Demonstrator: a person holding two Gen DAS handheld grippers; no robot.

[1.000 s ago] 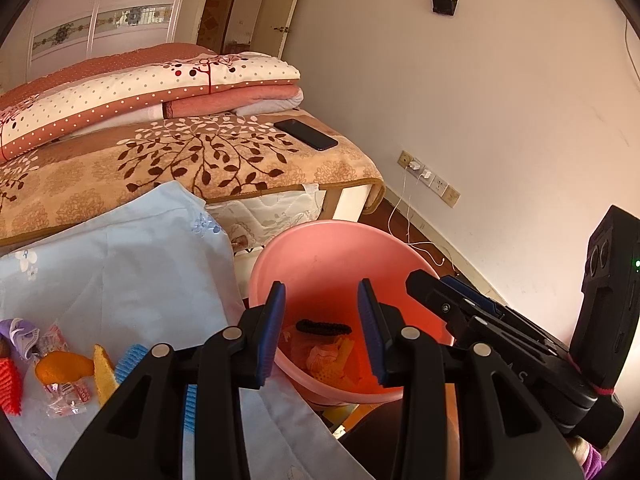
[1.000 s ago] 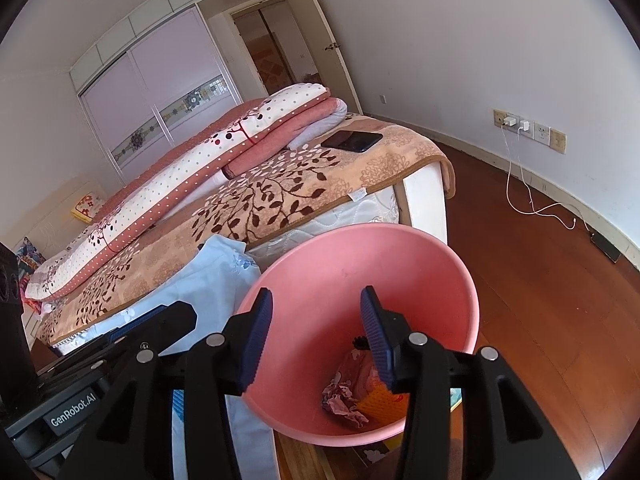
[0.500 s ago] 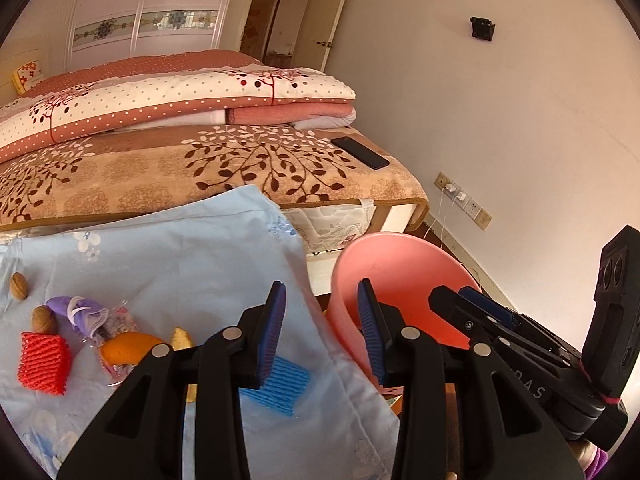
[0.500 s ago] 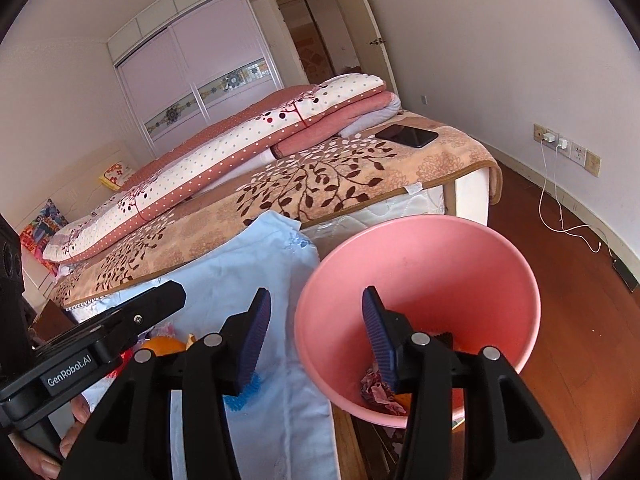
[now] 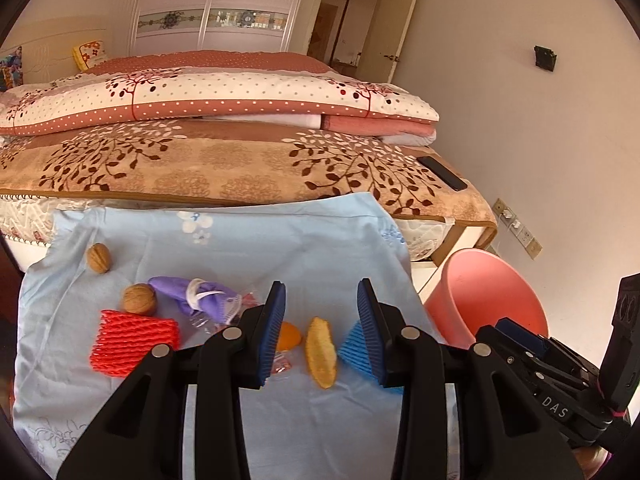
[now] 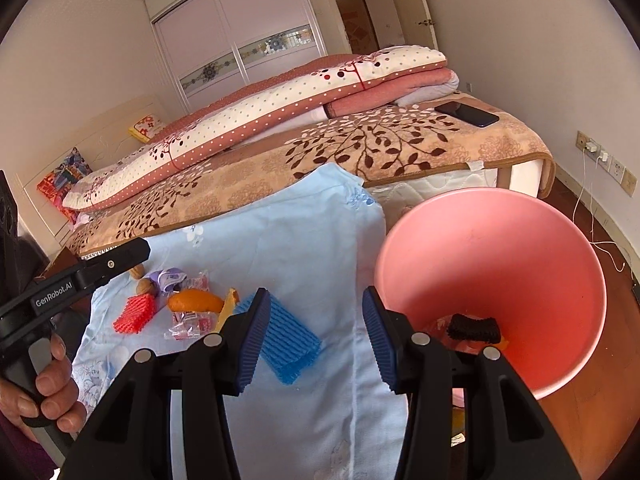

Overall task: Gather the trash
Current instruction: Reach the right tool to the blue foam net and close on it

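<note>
Trash lies on a light blue cloth (image 5: 260,256): a red foam net (image 5: 134,336), two walnuts (image 5: 139,299), a purple wrapper (image 5: 196,295), orange peel (image 5: 289,336), a yellow peel strip (image 5: 321,352) and a blue foam net (image 5: 358,350). My left gripper (image 5: 321,330) is open and empty just above the peels. My right gripper (image 6: 314,338) is open and empty over the blue foam net (image 6: 286,340), beside the pink bucket (image 6: 560,264), which holds a black foam piece (image 6: 474,329) and scraps.
A bed with a brown leaf blanket (image 5: 224,164) and folded quilts stands behind the cloth; a black phone (image 5: 442,173) lies on its corner. Wall sockets with a cable (image 6: 596,152) are on the right wall. The bucket (image 5: 486,292) stands on wooden floor.
Both grippers swung left, away from over the bucket to above the cloth with the trash. Both stayed open and empty.
</note>
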